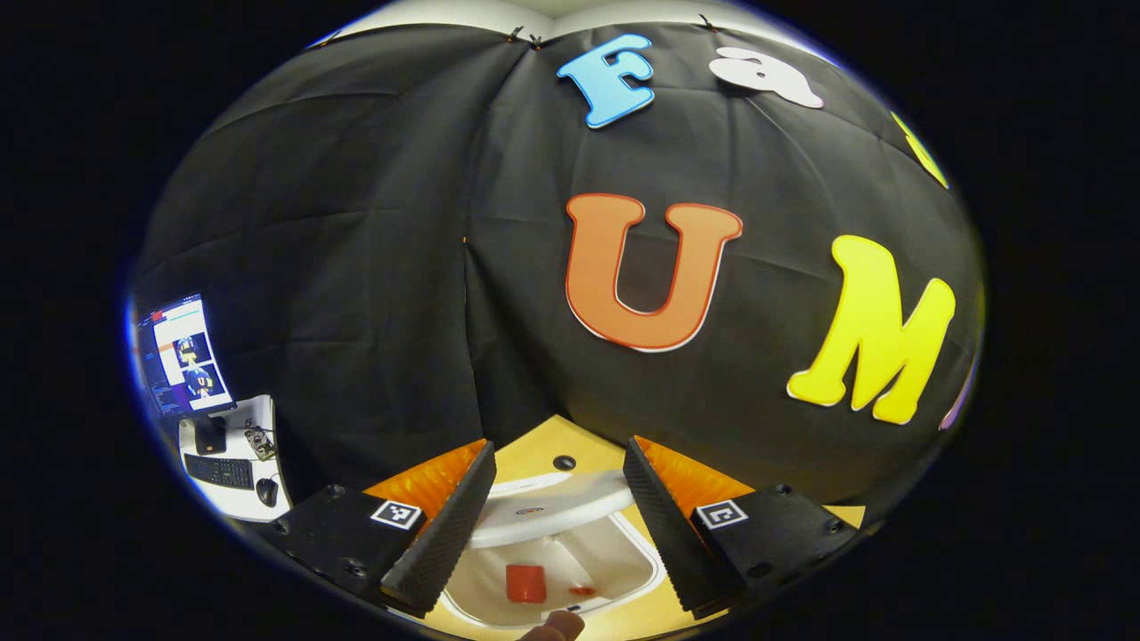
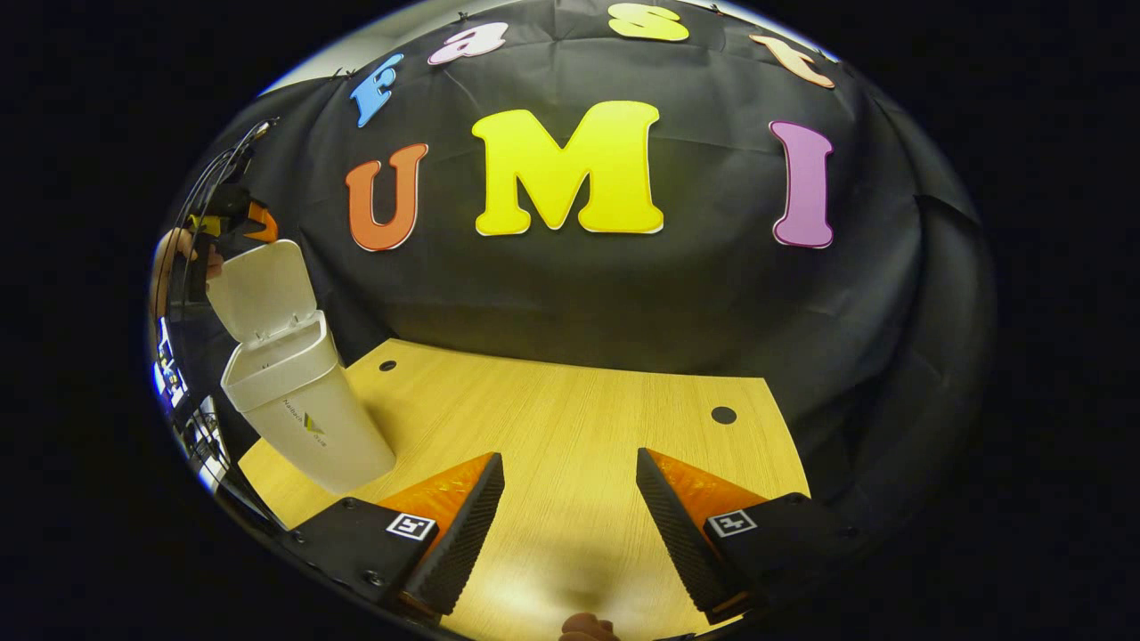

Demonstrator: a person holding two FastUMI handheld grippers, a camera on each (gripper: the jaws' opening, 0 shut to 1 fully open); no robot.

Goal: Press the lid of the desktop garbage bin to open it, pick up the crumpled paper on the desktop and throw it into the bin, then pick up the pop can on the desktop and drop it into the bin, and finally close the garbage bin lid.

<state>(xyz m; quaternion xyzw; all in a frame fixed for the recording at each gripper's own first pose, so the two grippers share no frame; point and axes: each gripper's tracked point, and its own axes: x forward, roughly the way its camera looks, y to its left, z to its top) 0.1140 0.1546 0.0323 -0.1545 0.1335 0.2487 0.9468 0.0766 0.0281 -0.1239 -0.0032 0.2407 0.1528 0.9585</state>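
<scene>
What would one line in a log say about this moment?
bin: lid up | can: inside bin | left gripper: open above bin | right gripper: open over table

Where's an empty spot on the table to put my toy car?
The wooden table is bare from the white bin at its left edge across to the small dark hole near the cloth wall, and forward to the open right gripper. It is crowded by the bin: its lid stands up, with the open left gripper right above the opening.
</scene>
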